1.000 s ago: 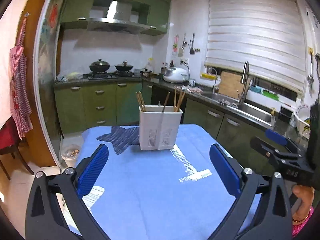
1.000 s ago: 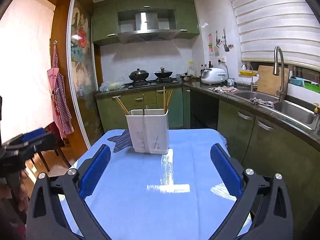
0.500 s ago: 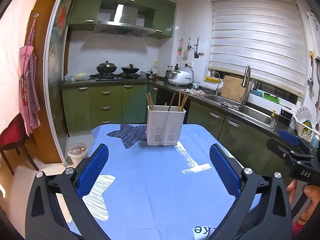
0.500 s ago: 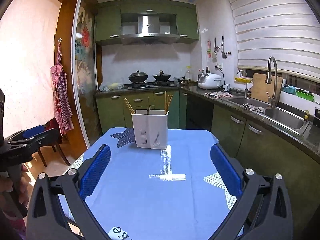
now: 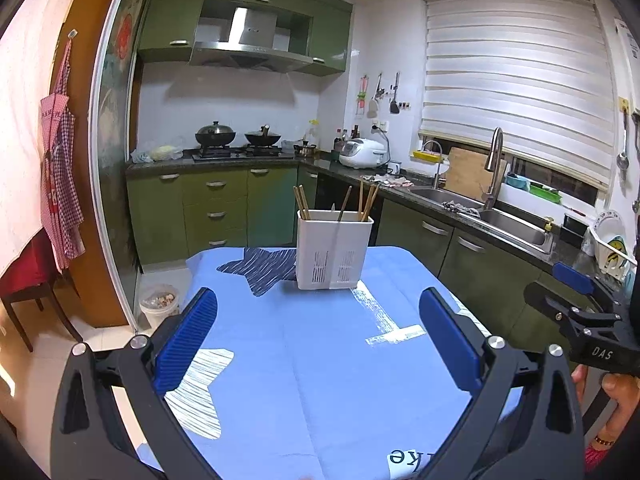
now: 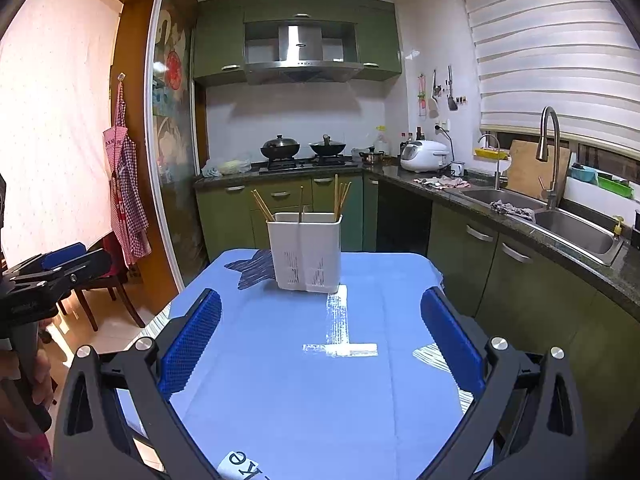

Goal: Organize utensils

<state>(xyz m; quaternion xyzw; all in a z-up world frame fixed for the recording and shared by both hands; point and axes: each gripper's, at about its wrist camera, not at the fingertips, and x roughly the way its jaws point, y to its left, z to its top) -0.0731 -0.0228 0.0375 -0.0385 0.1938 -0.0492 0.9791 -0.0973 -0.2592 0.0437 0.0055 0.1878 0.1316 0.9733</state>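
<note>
Gaping wide w/ nothing between the pads, both left gripper (image 5: 318,326) & right gripper (image 6: 320,326) hang over the blue cloth (image 6: 304,392). Holder (image 5: 334,249) w/ chopsticks (image 5: 368,202) stands upright at table's far end, well apart from both.

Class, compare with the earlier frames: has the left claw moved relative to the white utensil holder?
Yes. The left claw has drawn back from the white utensil holder, which looks smaller and farther, with more blue tablecloth visible.

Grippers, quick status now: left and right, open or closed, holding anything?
Left gripper: jaws open, holding nothing.
Right gripper: jaws open, holding nothing.
</note>
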